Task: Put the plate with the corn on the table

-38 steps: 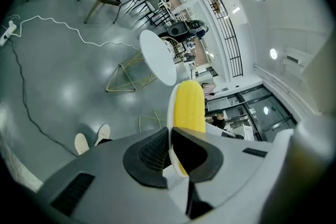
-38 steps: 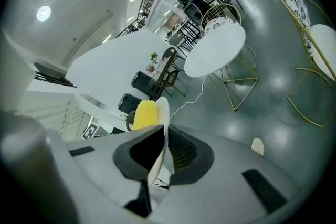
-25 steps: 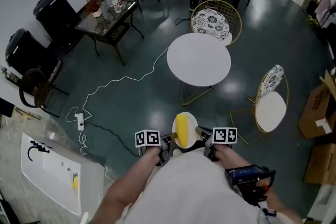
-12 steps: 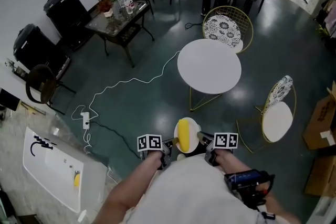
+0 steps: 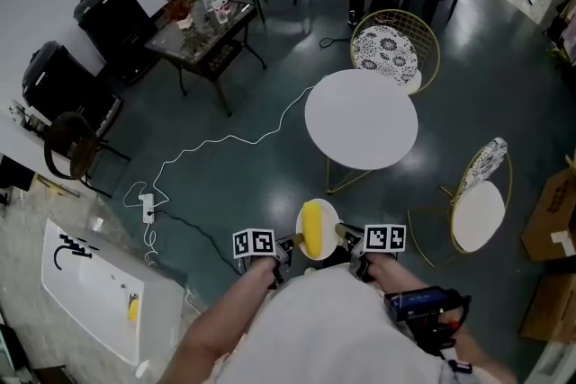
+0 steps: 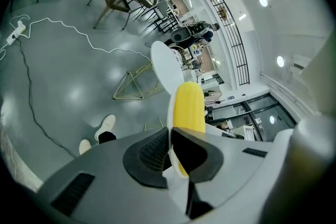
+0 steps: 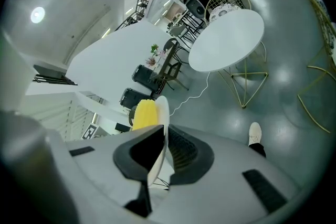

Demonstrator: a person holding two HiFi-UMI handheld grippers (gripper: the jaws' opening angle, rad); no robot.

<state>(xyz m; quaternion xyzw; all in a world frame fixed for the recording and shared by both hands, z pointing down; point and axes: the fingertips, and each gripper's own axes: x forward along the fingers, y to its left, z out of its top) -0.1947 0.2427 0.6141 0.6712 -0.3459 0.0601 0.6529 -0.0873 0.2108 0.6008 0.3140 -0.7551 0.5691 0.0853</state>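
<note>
A white plate (image 5: 326, 216) carrying a yellow corn cob (image 5: 311, 227) is held in the air in front of the person's body, above the dark floor. My left gripper (image 5: 290, 243) is shut on the plate's left rim and my right gripper (image 5: 342, 234) is shut on its right rim. In the left gripper view the plate (image 6: 170, 113) stands edge-on between the jaws with the corn (image 6: 189, 107) beside it. The right gripper view shows the plate (image 7: 161, 113) and corn (image 7: 143, 114) likewise. A round white table (image 5: 361, 119) stands ahead, its top bare.
A gold wire chair (image 5: 389, 45) stands behind the table and another chair (image 5: 477, 202) to its right. A white cable (image 5: 211, 148) runs over the floor to a power strip (image 5: 147, 209). A dark side table (image 5: 202, 27) with bottles is far left; a white counter (image 5: 85, 297) lies near left.
The view has shifted slightly as the person steps toward the round table; the table sits a little nearer. Both grippers still hold the plate the same way.
</note>
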